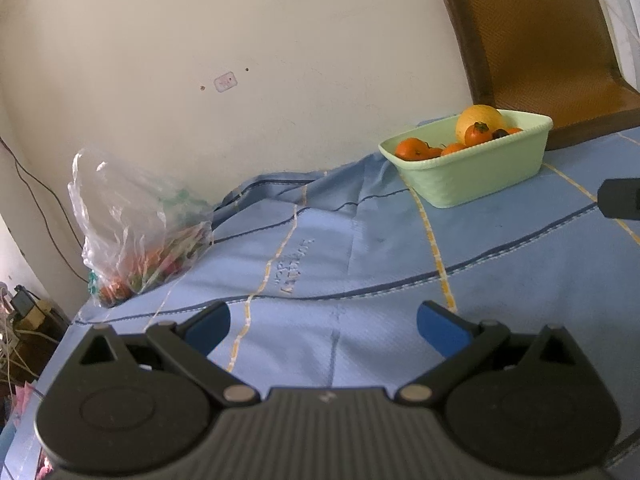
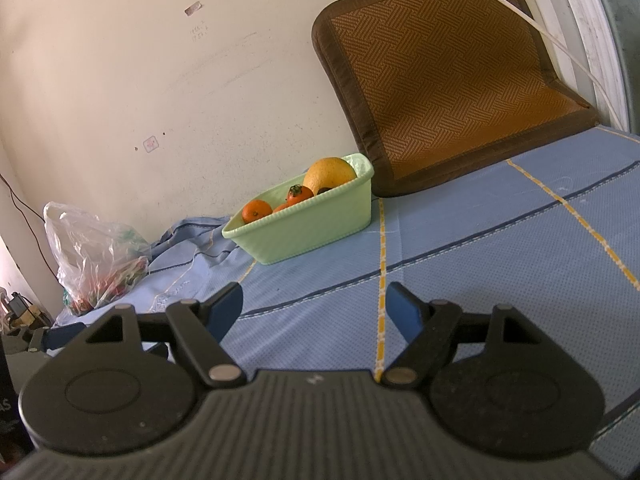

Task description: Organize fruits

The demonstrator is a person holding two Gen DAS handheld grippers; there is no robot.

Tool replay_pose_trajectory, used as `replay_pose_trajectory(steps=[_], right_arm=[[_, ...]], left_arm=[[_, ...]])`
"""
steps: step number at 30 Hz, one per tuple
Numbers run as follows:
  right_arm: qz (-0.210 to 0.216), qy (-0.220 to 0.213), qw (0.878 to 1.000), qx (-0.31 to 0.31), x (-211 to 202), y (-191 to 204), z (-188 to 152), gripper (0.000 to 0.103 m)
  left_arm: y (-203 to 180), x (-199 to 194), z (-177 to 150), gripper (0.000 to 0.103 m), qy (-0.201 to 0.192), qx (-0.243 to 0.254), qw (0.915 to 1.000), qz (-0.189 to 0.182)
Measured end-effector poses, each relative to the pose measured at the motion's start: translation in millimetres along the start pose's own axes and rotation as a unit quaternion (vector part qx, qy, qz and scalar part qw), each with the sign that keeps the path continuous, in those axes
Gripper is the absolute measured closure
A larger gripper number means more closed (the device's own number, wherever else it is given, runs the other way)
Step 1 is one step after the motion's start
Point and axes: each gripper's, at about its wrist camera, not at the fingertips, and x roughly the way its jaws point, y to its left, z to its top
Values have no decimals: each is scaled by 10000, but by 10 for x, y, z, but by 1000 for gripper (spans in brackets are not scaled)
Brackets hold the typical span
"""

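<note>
Both the left gripper (image 1: pixel 323 326) and right gripper (image 2: pixel 314 308) hang empty, jaws apart, over a blue striped cloth (image 1: pixel 360 264) with unreadable embroidered lettering; beyond sit a green basin (image 2: pixel 304 228) holding one large yellow fruit (image 2: pixel 329 174) among small orange ones, a plastic bag (image 1: pixel 132 224), and a cream wall (image 1: pixel 240 40)

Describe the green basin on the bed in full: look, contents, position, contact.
The green basin is a pale mint, rectangular tub that looks like plastic, with a rolled rim and finely ribbed walls. It sits upright on the blue sheet, near the wall, its far end close to the brown woven cushion. Inside lie a large yellow fruit and several small orange fruits, some with dark green stem caps. Neither hand-held gripper touches it; the plastic bag lies apart.
</note>
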Motion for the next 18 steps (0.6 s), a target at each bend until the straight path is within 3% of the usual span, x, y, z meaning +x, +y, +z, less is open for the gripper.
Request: replay_pose_trajectory(steps=[18], right_arm=[[9, 9, 10000, 10, 6, -1, 8, 23]], left_arm=[[-27, 8, -32, 0, -35, 147, 9999, -23]])
